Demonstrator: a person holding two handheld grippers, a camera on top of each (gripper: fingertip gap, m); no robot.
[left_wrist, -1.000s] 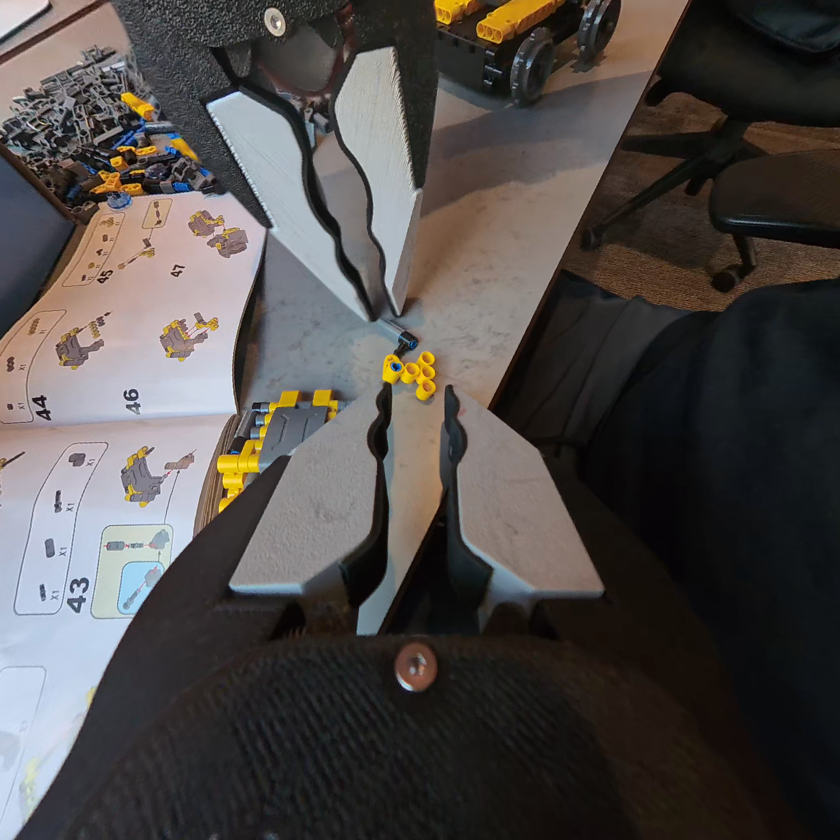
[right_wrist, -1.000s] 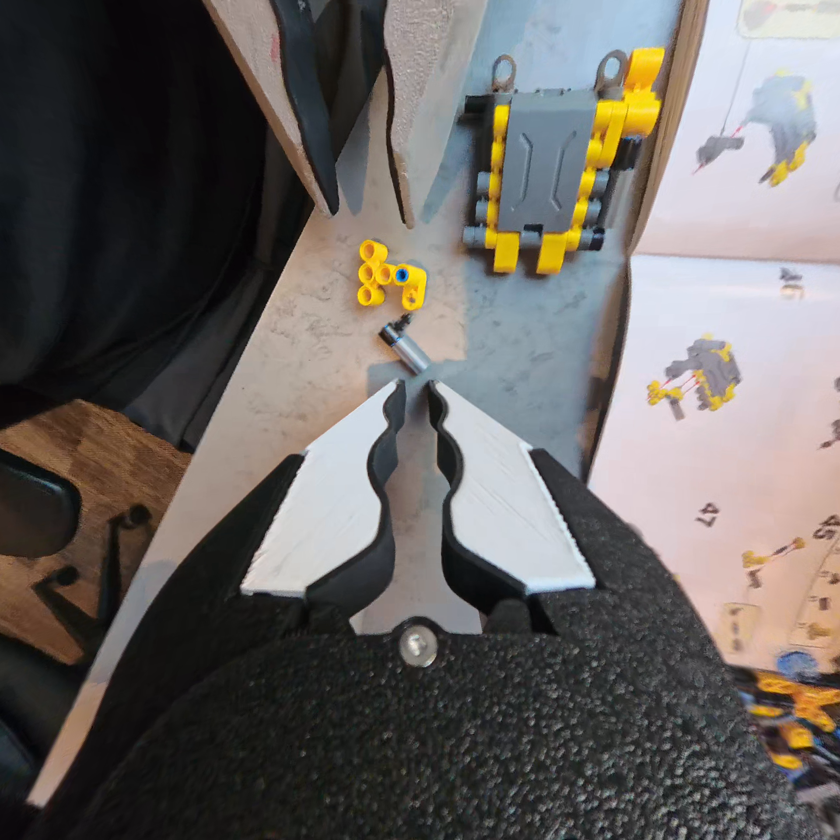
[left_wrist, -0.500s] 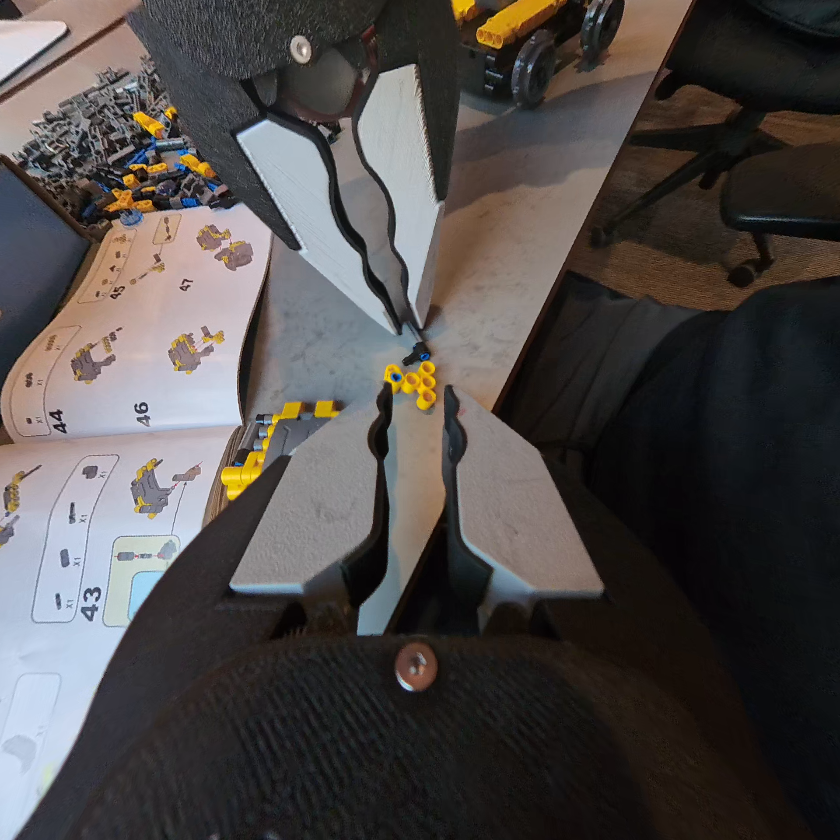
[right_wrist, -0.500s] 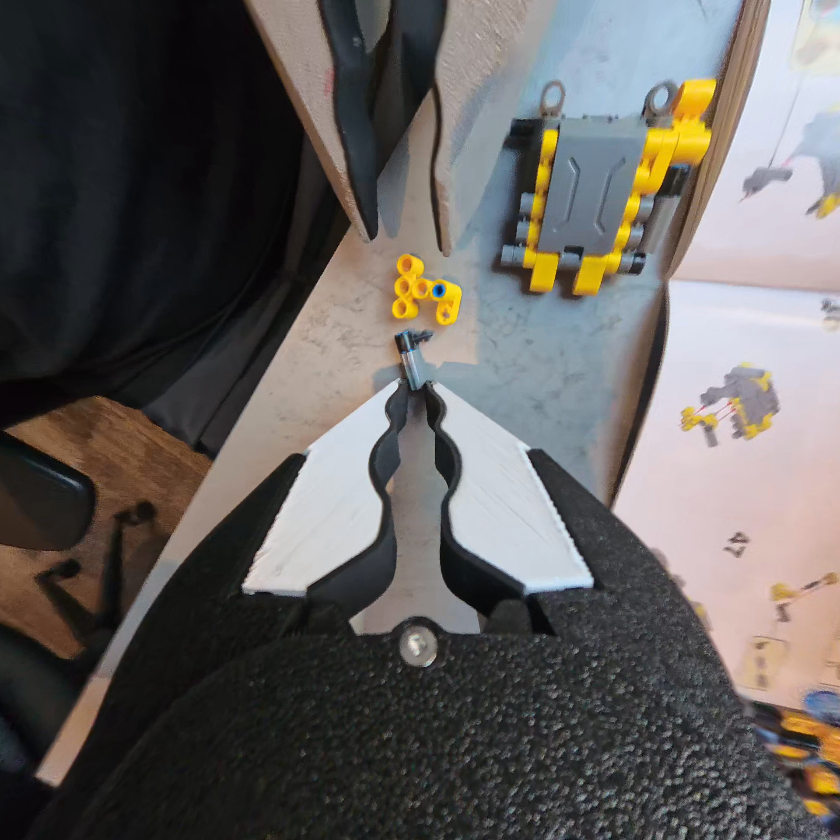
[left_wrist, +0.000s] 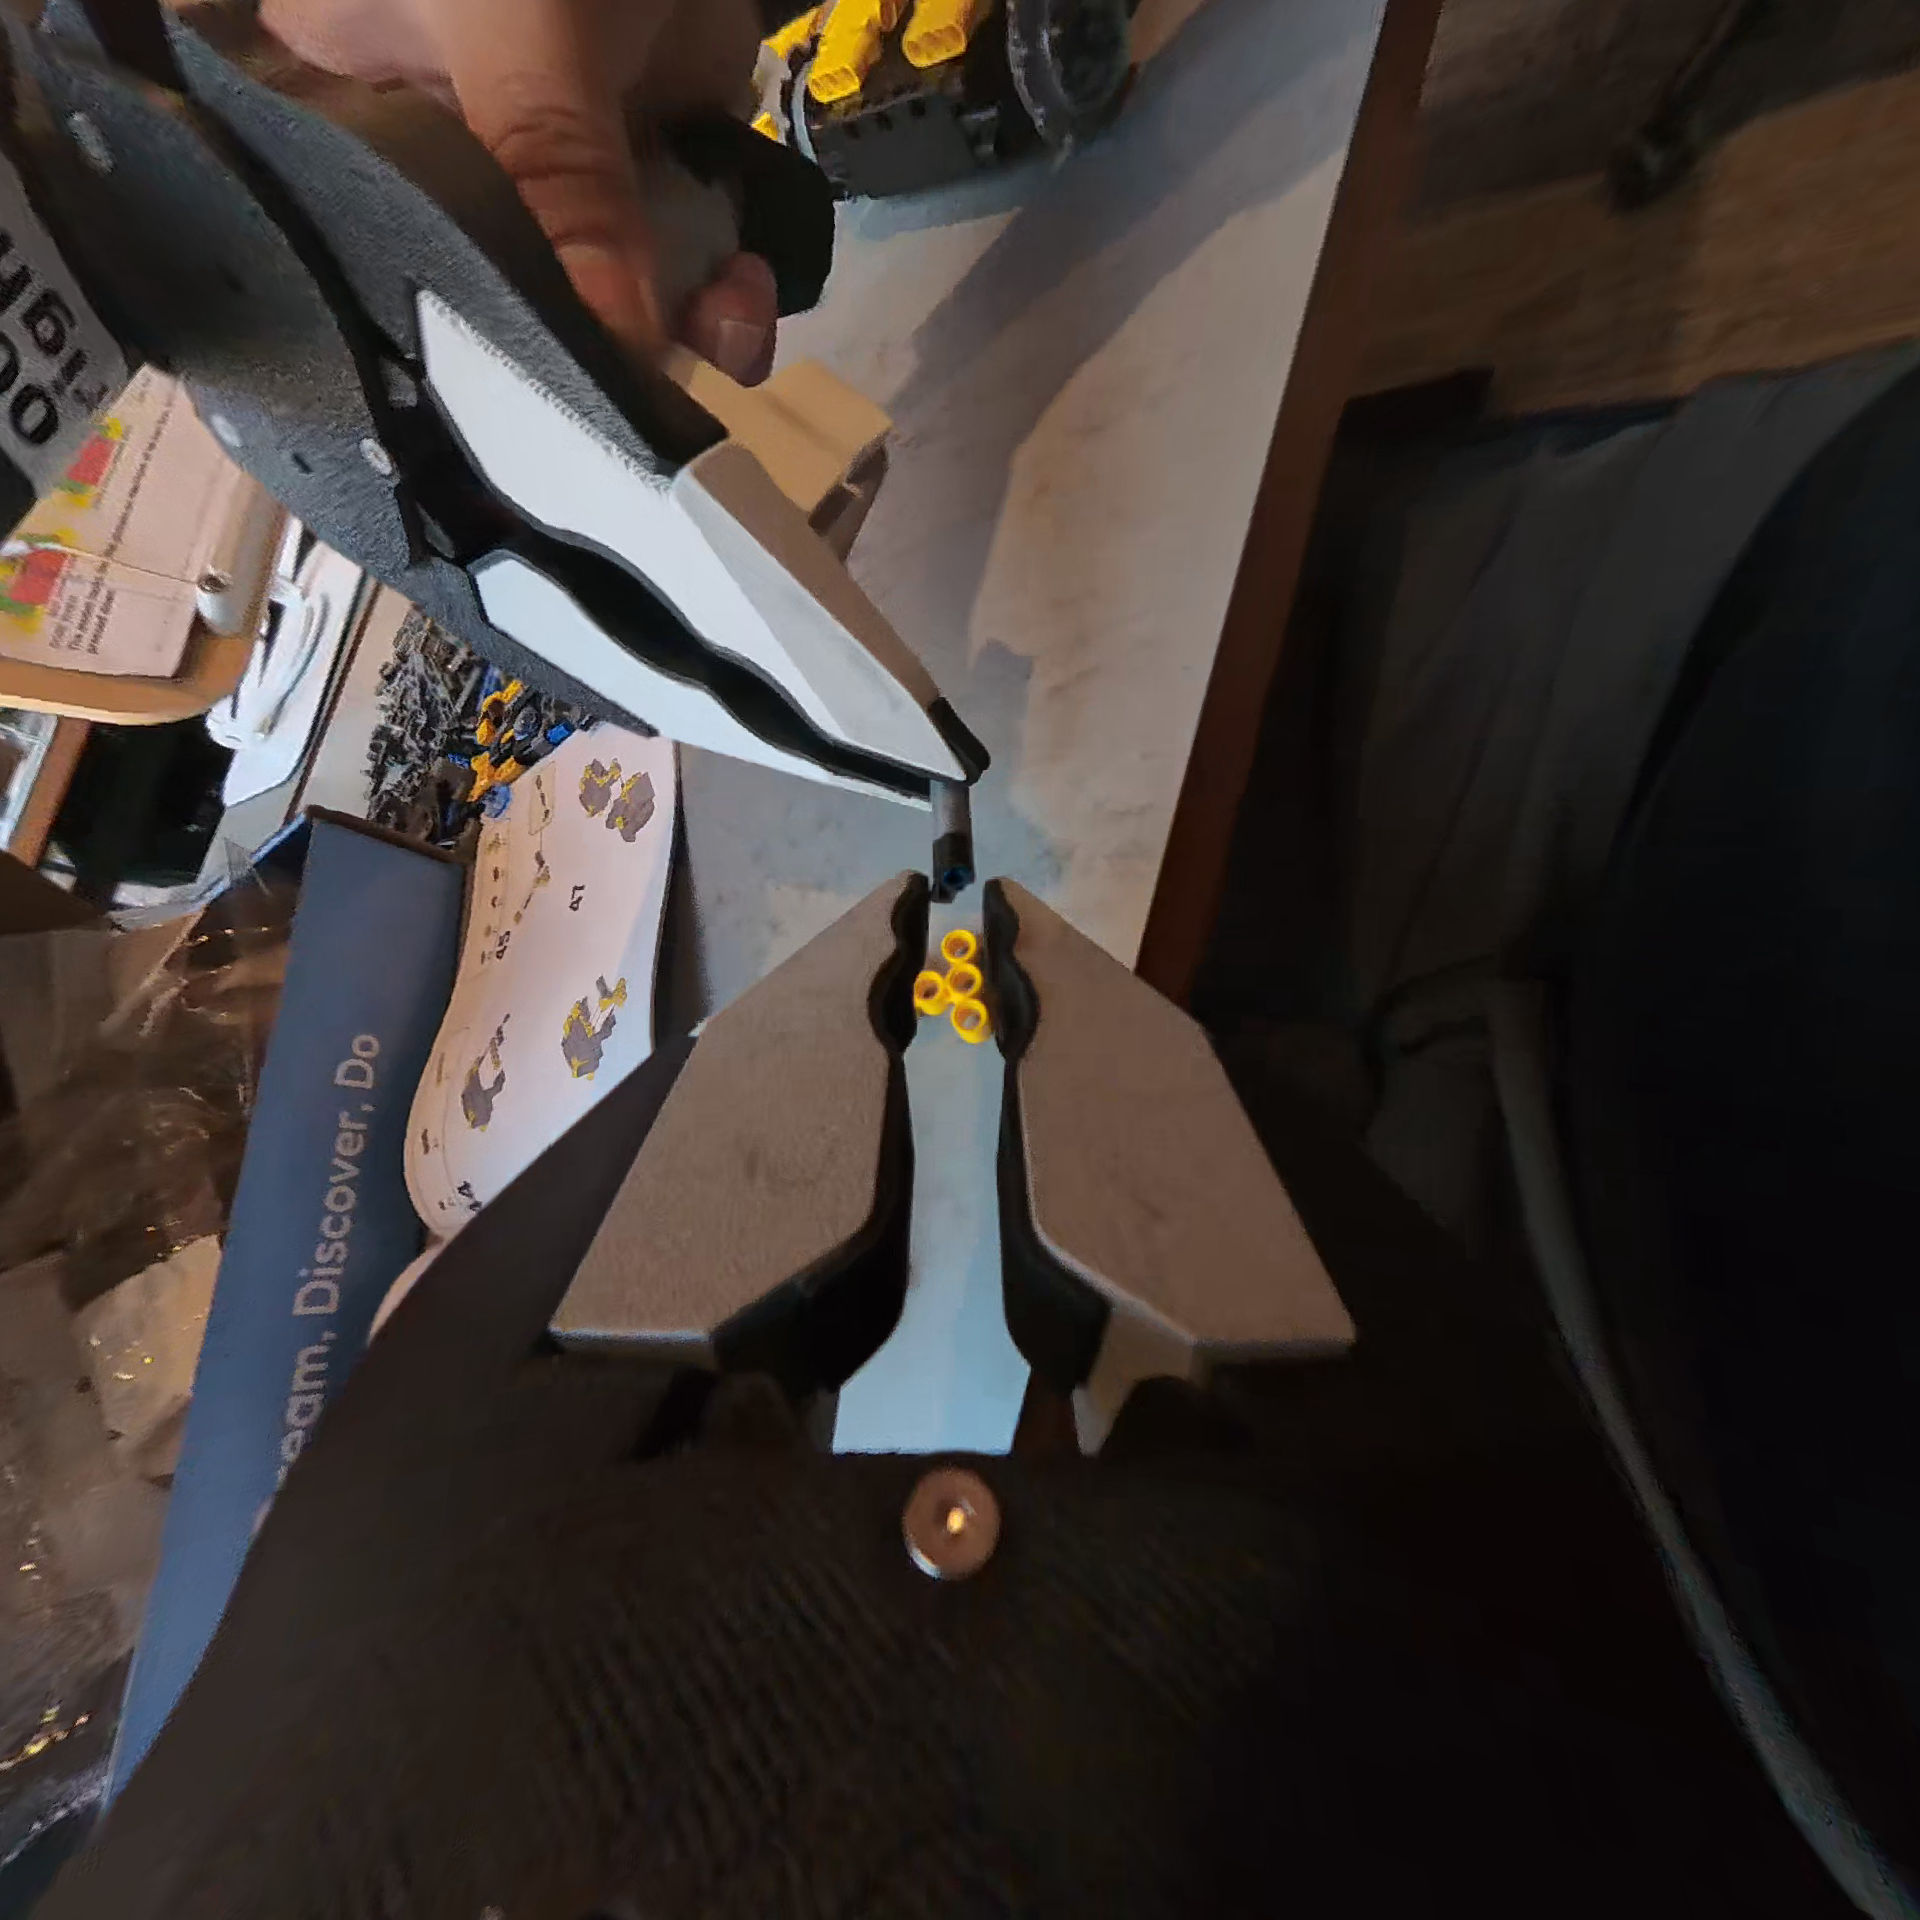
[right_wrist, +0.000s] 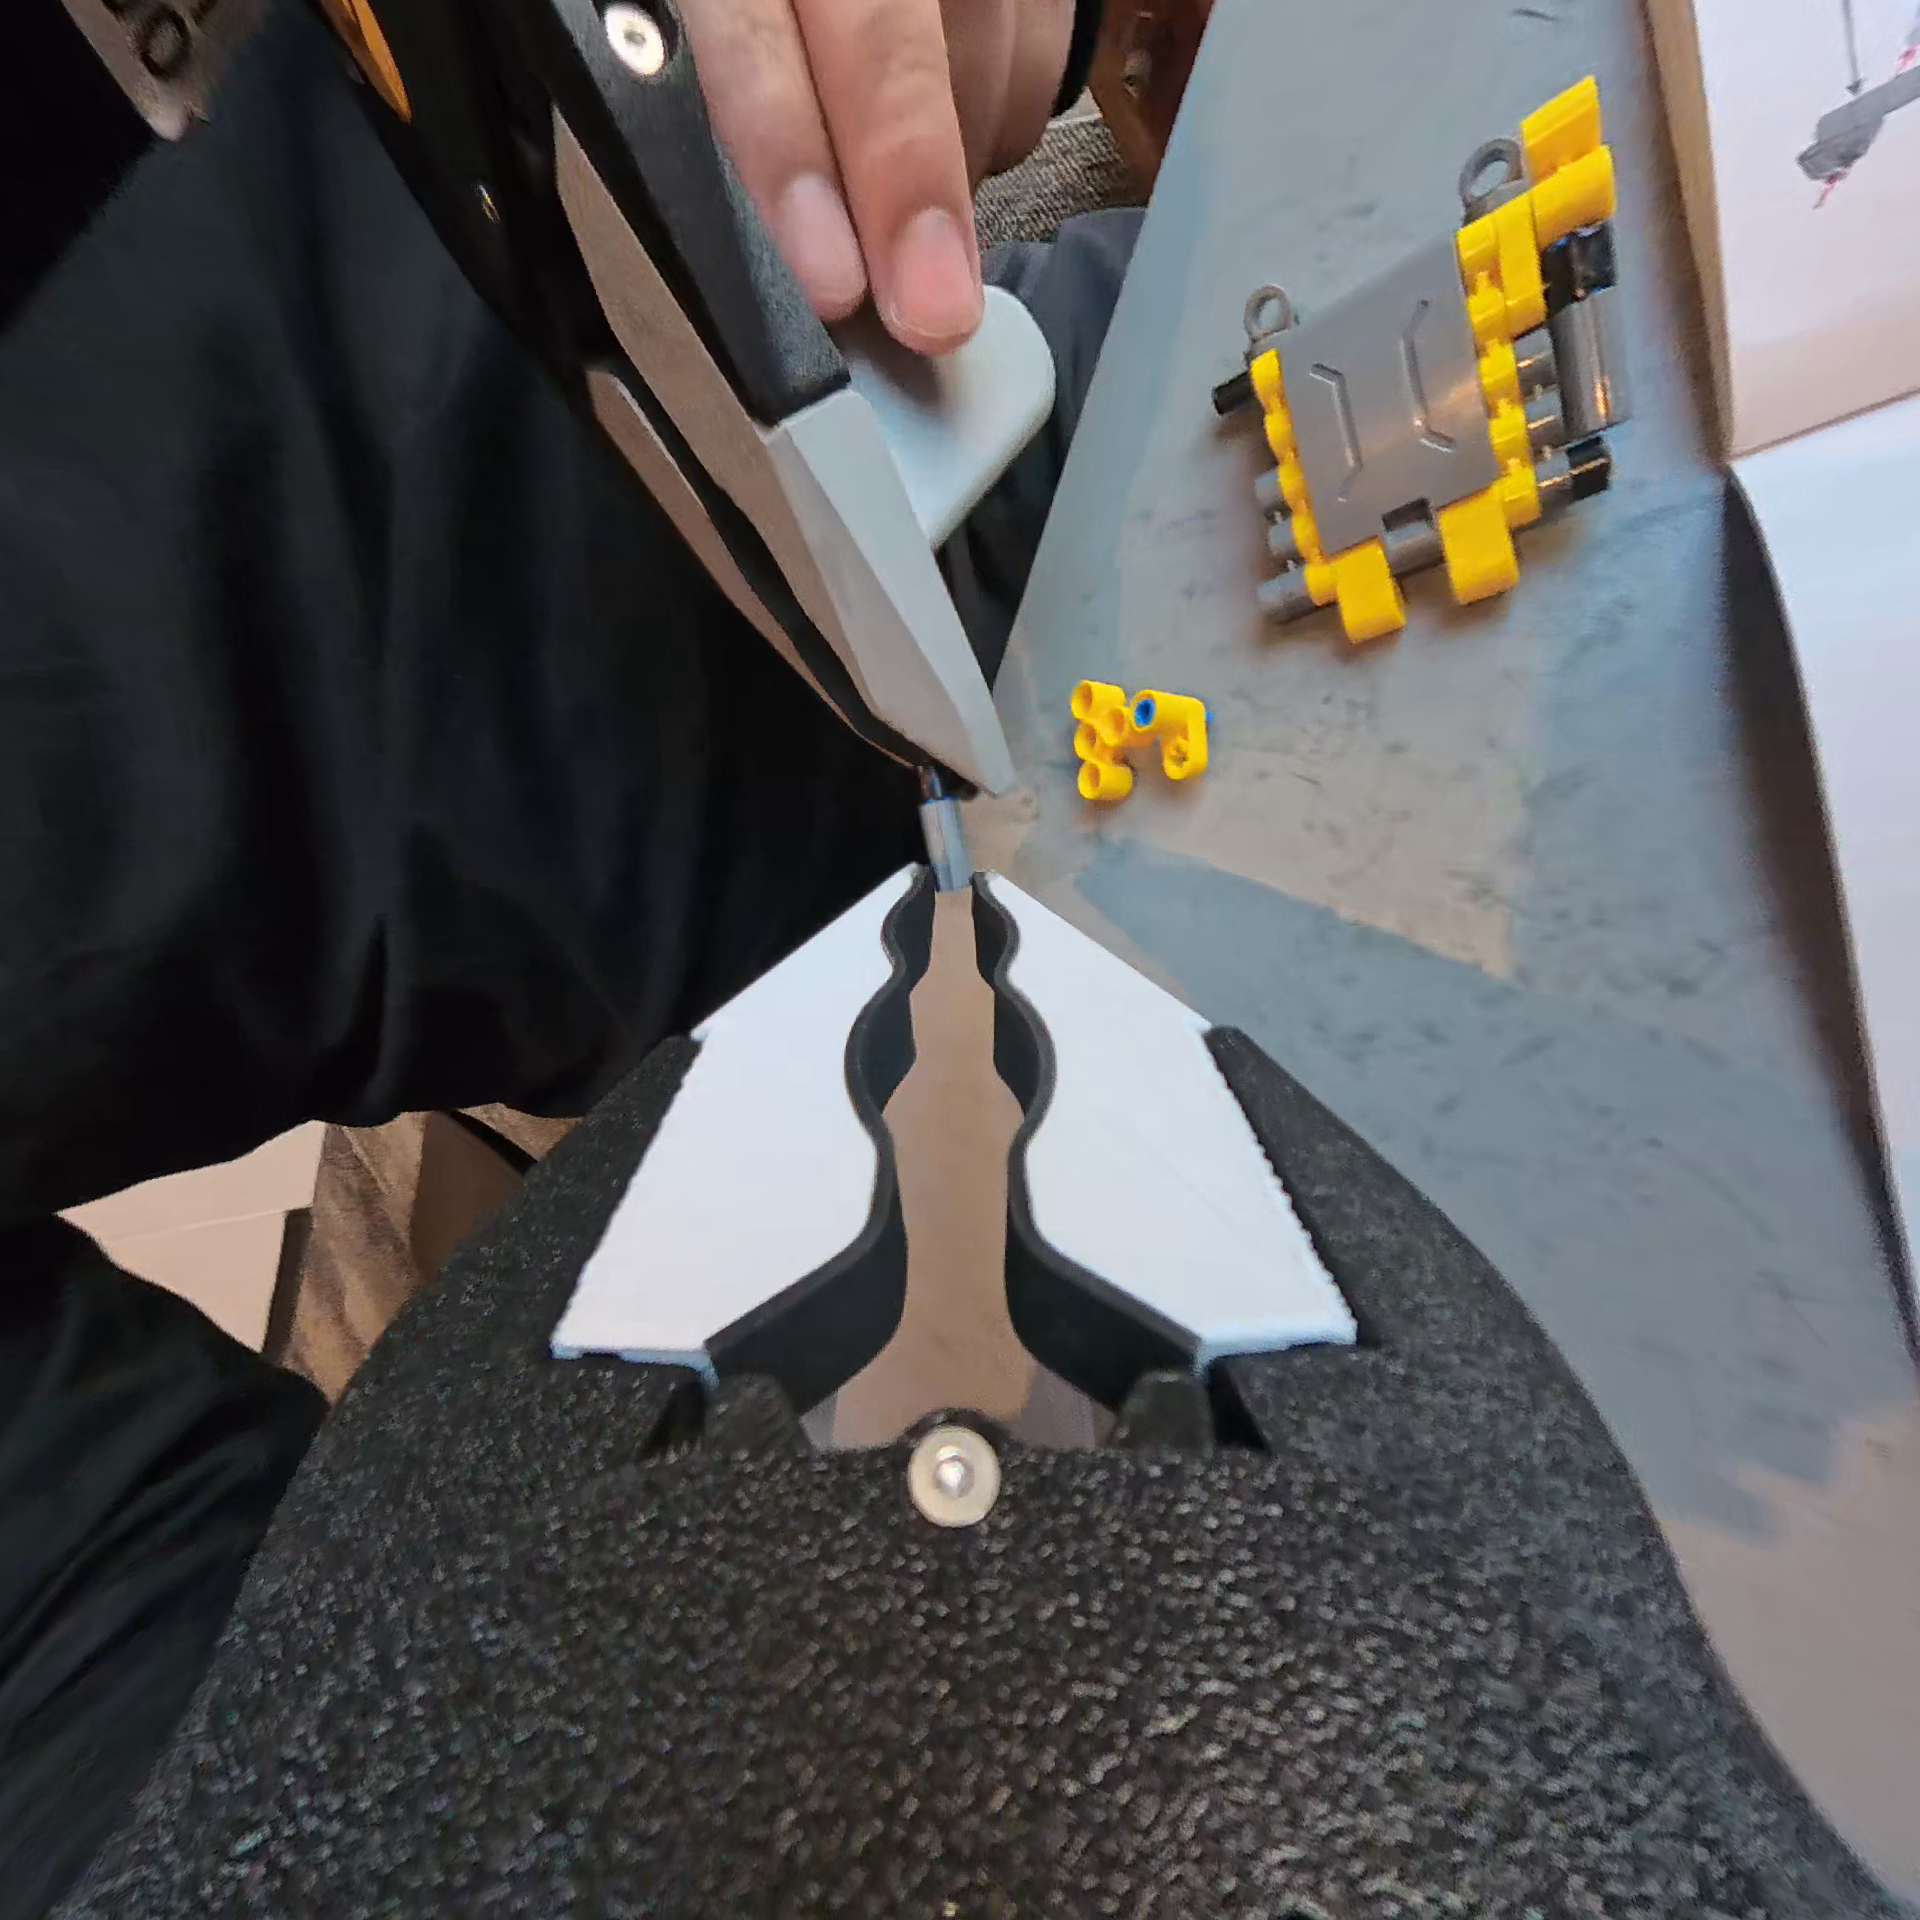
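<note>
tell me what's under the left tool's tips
Between and below the left tool tips lies a yellow connector piece on the grey table, seen through the gap. The fingers cover its blue-holed end and the table to either side.

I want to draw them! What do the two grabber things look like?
Each gripper, left and right, has a bumpy black body, a silver screw, and two pale grey pointed fingers lined with wavy black pads. The person wears black sleeves.

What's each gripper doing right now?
Left gripper: tips flank the small grey plastic pin's dark end; grip cannot be told.
Right gripper: shut on that pin.
</note>
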